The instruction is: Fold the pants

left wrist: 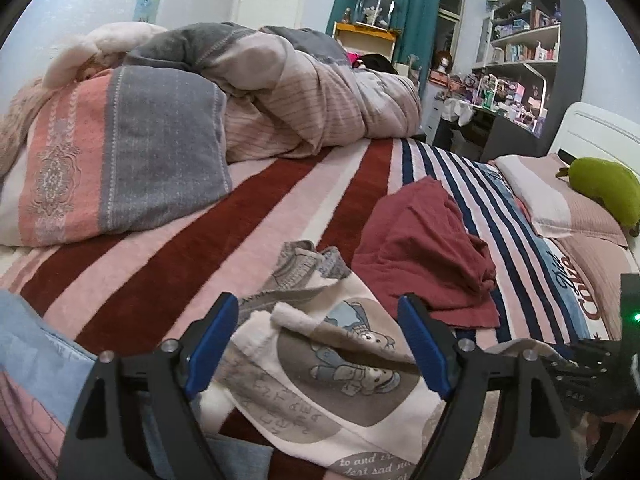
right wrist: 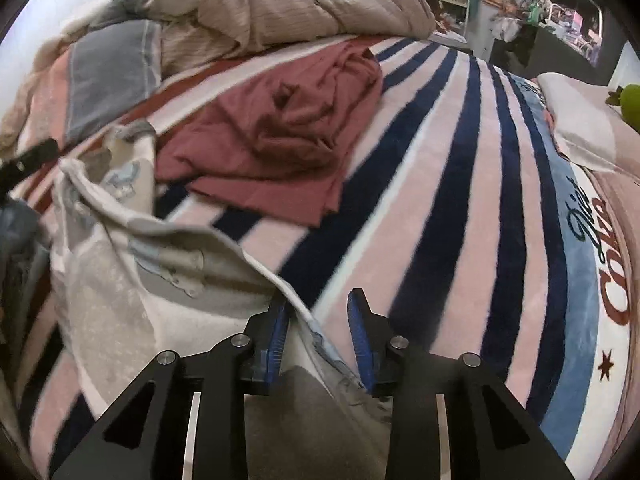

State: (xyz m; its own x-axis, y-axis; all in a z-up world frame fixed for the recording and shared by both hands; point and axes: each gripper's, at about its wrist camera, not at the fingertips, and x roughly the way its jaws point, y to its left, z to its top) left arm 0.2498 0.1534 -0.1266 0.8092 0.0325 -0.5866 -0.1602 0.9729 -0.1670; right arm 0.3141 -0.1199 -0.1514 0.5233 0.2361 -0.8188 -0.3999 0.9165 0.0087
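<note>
The pants (left wrist: 320,380) are cream with grey-brown circles and a cartoon bear print. Just beyond the pants lies a plain maroon garment (left wrist: 424,264). Under both, the blanket (left wrist: 200,248) runs in pink, dark red, white and navy stripes.

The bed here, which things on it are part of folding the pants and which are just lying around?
Part of the job:
- printed pants
- left gripper, jaws wide over the pants
- right gripper, pants edge between its jaws

Just lying about:
- red garment
- bundled duvet
- green plush toy
- striped blanket
</note>
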